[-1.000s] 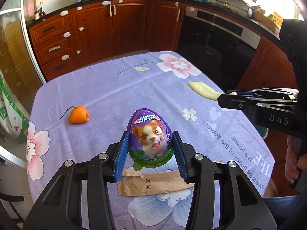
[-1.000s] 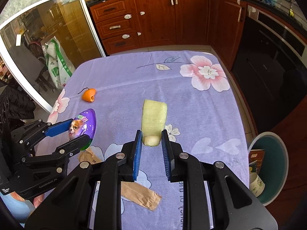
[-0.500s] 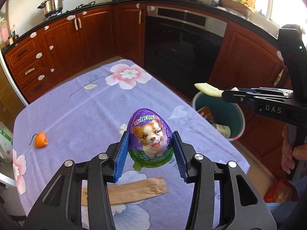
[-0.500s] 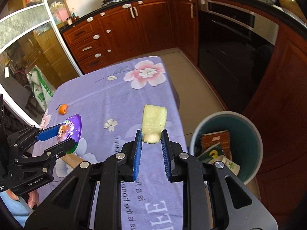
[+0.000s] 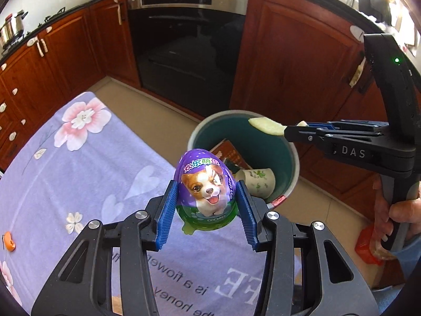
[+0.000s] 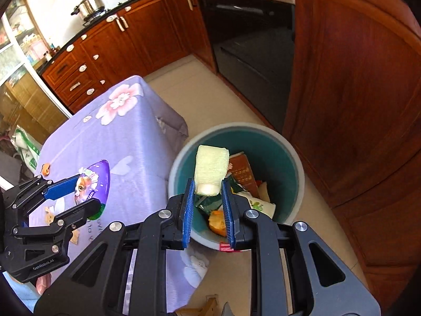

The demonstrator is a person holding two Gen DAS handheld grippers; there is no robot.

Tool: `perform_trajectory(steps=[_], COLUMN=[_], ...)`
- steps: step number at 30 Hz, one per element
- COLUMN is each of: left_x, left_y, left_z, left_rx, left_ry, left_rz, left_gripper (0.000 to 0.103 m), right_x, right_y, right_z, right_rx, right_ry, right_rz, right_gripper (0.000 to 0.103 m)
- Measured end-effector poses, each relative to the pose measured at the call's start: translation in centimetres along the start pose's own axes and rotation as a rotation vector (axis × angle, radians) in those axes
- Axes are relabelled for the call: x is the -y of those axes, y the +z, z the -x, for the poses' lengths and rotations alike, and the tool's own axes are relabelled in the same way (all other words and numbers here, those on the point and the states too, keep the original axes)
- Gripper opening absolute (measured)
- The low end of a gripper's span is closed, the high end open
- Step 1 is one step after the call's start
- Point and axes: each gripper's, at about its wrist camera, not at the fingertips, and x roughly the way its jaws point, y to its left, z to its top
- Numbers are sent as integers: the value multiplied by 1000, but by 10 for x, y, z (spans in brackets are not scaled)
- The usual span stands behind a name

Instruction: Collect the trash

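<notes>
Both tongs swung from table to bin [image 6: 294, 158], left tongs [image 5: 208, 205] clamping egg [image 5: 204, 184], right tongs [image 6: 208, 205] pinching peel [image 6: 210, 168].

We see a desk [image 6: 123, 142] draped in a lilac cloth [image 5: 79, 163] printed with pink flowers and grey lettering. Behind it runs a line of red-brown wooden cabinets [image 6: 110, 47] with pale handles, under a dark counter. A built-in oven [image 5: 184, 42] with a black glass door sits among them. A steel pot [image 6: 89, 6] stands on the hob at the far end. The floor [image 6: 210, 97] is laid in beige tile. At the left edge we note a glass-fronted door [image 6: 15, 60].
</notes>
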Motion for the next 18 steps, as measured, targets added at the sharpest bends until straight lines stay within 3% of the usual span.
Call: perform_trajectory(steps=[9,11,12,13,14,18], left_x=[32,36,37,38,40,41], left_y=[22,26,28,30,31,32], left_z=[-52,-60,-62,-65,-65,-60], left_rx=[-65,-74,-78,-79,-73,-52], left_ry=[-72,-76,-73,-73,-67,-30], left_rz=[-43,-40,-37,-34,-33,-20], left_gripper=[47,48,49,58,70,86], right_x=[37,42,43,43,43,46], right_y=[6,7,9,11,13,14], right_z=[-25,-28,-29,-31,-30,-21], right_rx=[-54,-62,-67,-66,-52,-27], right_ry=[-16,-13,-6,0,-1,-8], right_rz=[-53,-67,-70,-76,-77,-65], right_gripper=[20,24,32,56,74,81])
